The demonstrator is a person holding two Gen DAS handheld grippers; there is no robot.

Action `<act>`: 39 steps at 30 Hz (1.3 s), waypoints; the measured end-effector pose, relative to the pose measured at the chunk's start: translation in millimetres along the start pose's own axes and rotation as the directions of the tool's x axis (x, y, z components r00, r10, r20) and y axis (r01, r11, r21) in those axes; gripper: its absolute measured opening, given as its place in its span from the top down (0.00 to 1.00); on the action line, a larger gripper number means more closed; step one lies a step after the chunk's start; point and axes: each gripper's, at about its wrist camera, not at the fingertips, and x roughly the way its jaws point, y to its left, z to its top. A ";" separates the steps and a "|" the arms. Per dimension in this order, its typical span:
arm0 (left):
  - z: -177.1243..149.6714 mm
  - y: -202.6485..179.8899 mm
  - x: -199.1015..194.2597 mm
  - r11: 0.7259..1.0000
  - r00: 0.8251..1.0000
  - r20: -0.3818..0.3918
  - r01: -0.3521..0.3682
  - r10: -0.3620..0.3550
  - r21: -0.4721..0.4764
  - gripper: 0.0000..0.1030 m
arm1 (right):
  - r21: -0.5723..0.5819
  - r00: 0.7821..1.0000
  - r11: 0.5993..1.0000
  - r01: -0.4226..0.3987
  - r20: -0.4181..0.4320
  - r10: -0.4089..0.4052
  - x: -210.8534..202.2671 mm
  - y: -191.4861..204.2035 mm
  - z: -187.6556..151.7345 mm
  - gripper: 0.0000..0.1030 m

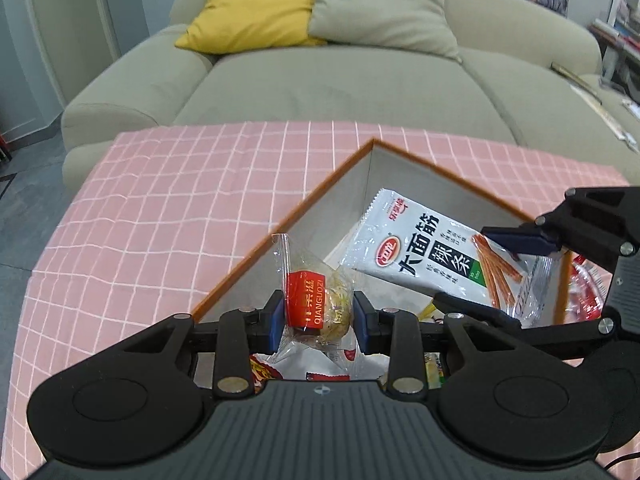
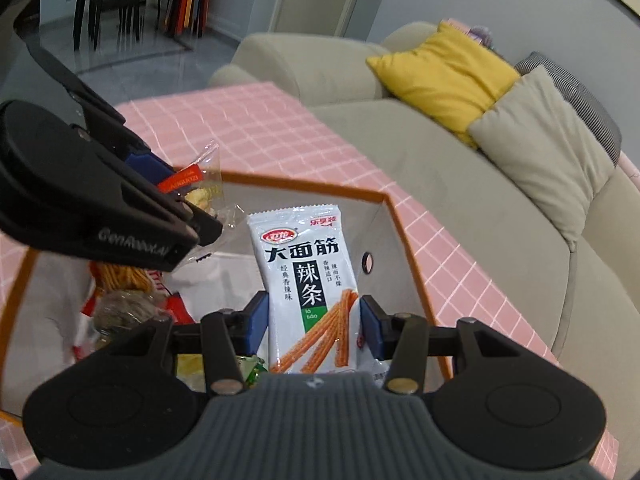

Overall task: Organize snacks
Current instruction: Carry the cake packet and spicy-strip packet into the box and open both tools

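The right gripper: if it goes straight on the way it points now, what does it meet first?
Probably the grey inner wall of the orange-rimmed box, beyond the spicy-strip packet held between its jaws. The depth is unclear, so the box floor could come first.

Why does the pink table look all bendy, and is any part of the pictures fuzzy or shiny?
Left wrist view: the fisheye lens curves the pink checked tablecloth; the white spicy-strip packet reads sharp; the clear-wrapped snack glints a little. Right wrist view: the same bending at the orange-rimmed box; the left gripper up close looks soft; the room behind is slightly blurred.
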 end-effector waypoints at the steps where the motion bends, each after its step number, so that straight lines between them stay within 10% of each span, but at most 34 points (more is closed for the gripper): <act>1: 1.1 0.1 4.3 1.000 1.000 -0.007 0.000 0.000 0.002 0.63 | -0.003 1.000 1.000 0.000 -0.009 0.000 4.8 -0.2 1.0 0.55; 27: -6.1 -0.5 52.4 1.000 0.983 -0.185 0.009 -0.008 0.001 0.54 | 0.011 0.981 0.999 -0.031 -0.189 0.032 61.1 -9.7 -7.0 0.53; 39: 6.1 -0.5 6.2 0.999 0.997 -0.079 -0.020 0.018 -0.028 0.38 | 0.083 0.990 0.996 0.013 -0.138 -0.001 26.2 -19.2 3.8 0.26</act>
